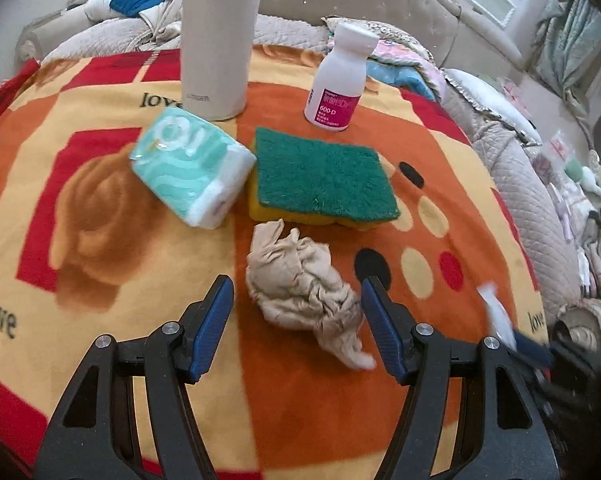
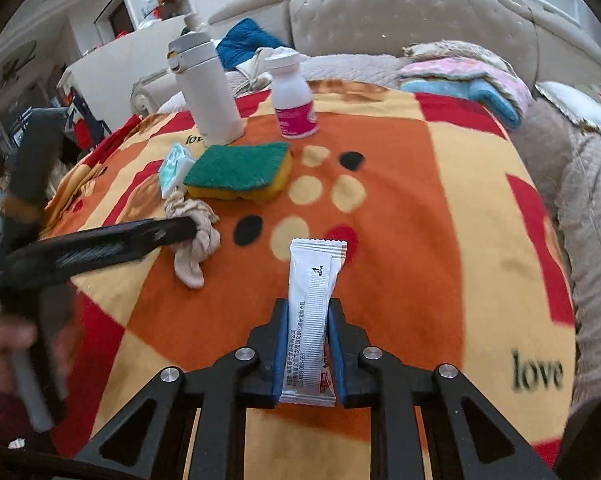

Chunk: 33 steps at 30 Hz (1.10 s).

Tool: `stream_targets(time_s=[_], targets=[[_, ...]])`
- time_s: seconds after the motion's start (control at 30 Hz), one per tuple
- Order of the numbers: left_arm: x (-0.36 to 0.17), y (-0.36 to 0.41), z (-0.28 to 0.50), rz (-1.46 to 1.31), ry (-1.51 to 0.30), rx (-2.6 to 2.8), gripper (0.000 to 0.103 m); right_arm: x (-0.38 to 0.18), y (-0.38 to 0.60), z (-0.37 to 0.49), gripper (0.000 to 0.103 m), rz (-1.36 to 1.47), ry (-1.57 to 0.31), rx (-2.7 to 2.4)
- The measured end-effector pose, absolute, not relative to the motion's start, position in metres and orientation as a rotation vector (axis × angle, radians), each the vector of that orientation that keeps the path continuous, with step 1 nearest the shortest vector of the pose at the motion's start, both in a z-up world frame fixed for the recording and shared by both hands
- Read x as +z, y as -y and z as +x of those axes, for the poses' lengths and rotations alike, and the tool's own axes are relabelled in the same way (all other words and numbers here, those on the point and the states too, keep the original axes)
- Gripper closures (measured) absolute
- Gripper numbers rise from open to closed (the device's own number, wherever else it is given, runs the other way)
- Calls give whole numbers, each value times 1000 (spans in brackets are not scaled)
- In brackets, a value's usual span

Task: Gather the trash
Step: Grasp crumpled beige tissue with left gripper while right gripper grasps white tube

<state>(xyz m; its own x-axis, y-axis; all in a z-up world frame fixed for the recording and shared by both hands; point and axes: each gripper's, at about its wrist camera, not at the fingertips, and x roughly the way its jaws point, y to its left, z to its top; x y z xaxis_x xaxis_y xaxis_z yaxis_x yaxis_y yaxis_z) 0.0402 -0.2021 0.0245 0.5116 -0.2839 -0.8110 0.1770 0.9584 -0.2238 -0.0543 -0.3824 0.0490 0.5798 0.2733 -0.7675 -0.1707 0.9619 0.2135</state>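
- Left claw (image 1: 297,300): jaws spread wide, holding nothing; a crumpled beige tissue (image 1: 306,290) lies between the blue fingers (image 1: 214,326) on the blanket (image 1: 100,208).
- Right claw (image 2: 309,344): jaws closed on a white sachet wrapper (image 2: 312,300), which stands up between the blue pads; its upper end rises clear of the blanket.
- Behind the tissue: a green-and-yellow sponge (image 1: 324,180); just beside it, to the left, a mint-green tissue pack (image 1: 192,168).
- Further back: a tall cream flask (image 1: 218,40) and a white bottle with a pink label (image 1: 338,80), both upright, well apart from each other.
- Surface: a bed covered by an orange, yellow and red blanket printed "love".
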Motion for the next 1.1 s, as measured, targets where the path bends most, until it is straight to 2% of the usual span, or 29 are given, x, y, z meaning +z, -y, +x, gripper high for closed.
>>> stream_targets(time_s=[0.07, 0.1, 0.13, 0.23, 1.1], targets=[[19, 204, 44, -121, -1008, -261, 41, 48, 386, -63, 85, 125, -911, 250], [20, 205, 41, -113, -987, -249, 57, 47, 387, -67, 85, 126, -910, 247], [20, 206, 40, -107, -994, -257, 64, 47, 389, -70, 85, 128, -908, 245], [24, 206, 32, -97, -1007, -295, 68, 46, 392, -79, 85, 149, -906, 246], [66, 287, -91, 91, -911, -492, 69, 61, 441, -161, 85, 224, -863, 124]])
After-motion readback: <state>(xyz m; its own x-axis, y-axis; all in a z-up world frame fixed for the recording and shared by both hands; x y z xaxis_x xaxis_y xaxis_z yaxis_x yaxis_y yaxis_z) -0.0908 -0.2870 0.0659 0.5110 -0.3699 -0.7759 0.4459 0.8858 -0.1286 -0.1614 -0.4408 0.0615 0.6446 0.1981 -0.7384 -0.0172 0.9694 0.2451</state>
